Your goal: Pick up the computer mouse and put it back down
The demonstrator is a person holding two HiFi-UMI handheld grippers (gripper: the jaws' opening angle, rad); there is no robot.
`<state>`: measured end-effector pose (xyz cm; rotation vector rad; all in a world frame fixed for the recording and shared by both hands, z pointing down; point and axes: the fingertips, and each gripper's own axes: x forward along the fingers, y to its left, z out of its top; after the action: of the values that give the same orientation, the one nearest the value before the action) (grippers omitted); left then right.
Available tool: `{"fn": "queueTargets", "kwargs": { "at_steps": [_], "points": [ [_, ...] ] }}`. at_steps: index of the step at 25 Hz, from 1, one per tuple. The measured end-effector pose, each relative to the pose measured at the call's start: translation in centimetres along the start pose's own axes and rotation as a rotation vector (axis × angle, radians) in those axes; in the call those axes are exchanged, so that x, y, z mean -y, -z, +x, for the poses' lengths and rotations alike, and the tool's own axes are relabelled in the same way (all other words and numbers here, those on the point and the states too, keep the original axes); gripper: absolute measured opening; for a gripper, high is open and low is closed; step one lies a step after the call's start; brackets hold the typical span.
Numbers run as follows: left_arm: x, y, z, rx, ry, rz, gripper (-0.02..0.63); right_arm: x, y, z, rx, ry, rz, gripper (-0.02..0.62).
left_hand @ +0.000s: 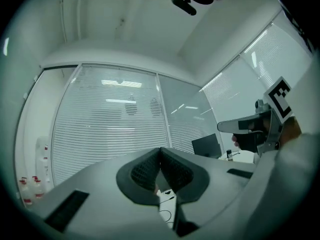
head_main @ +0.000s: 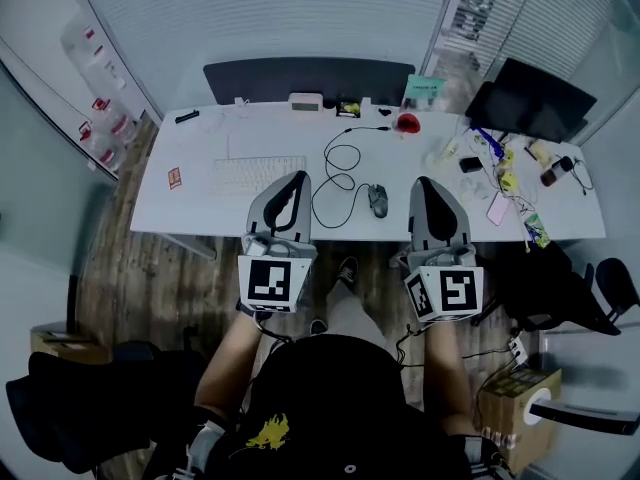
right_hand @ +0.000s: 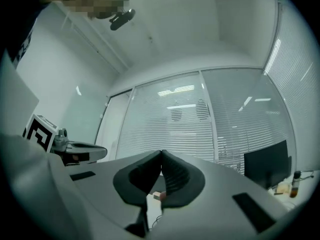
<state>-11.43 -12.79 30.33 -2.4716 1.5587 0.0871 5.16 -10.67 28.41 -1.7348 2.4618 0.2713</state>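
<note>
- White bench (head_main: 190, 208) carries the dark computer mouse (head_main: 378, 200), which lies flat and untouched, between the two tools as the head view frames them and nearer the right one.
- The mouse's black cable (head_main: 335, 173) loops toward the bench's far side.
- A pale keyboard (head_main: 250, 173) lies left of the mouse, its right end behind the left tool.
- The left tool (head_main: 299, 176) has its jaws pressed together with nothing between them.
- The right tool (head_main: 424, 181) is likewise closed and empty.
- Both tools are held side by side over the bench's near edge.
</note>
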Motion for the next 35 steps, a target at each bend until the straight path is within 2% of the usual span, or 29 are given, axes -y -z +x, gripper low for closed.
{"fn": "queueTargets", "kwargs": {
  "at_steps": [3, 6, 9, 19, 23, 26, 31, 35],
  "points": [
    [-0.4, -1.3, -0.7, 0.048, -0.011, -0.032, 0.014, -1.1, -0.3, -0.2, -0.005, -0.023, 0.003, 0.014],
    [0.0, -2.2, -0.9, 0.090, -0.007, -0.063, 0.014, -1.2, 0.4, -0.4, -0.021, -0.046, 0.069, 0.015],
    [0.6, -2.7, -1.2, 0.110, 0.021, -0.083, 0.014, -1.7, 0.4, -0.7, -0.028, -0.040, 0.046, 0.015],
    [-0.5, -2.9, -2.7, 0.103, -0.007, -0.096, 0.014, -3.1, 0.2, 0.3, -0.100, -0.066, 0.019, 0.014],
    [-0.7, -2.9, -4.2, 0.108, -0.018, -0.179, 0.014, -4.0, 1.0, 0.3, -0.132, -0.086, -0.041, 0.014],
    [-1.0, -2.6, -5.2, 0.092, -0.053, -0.211, 0.014, -3.8, 0.7, 0.3, -0.128, -0.084, -0.025, 0.012],
    [0.1, -2.5, -6.0, 0.059, -0.052, -0.170, 0.014, -3.4, -0.5, -1.4, -0.113, -0.090, -0.103, 0.013],
    [1.9, -3.0, -5.6, 0.034, -0.023, -0.142, 0.014, -0.6, -0.6, -4.5, -0.116, -0.037, -0.071, 0.013]
  ]
}}
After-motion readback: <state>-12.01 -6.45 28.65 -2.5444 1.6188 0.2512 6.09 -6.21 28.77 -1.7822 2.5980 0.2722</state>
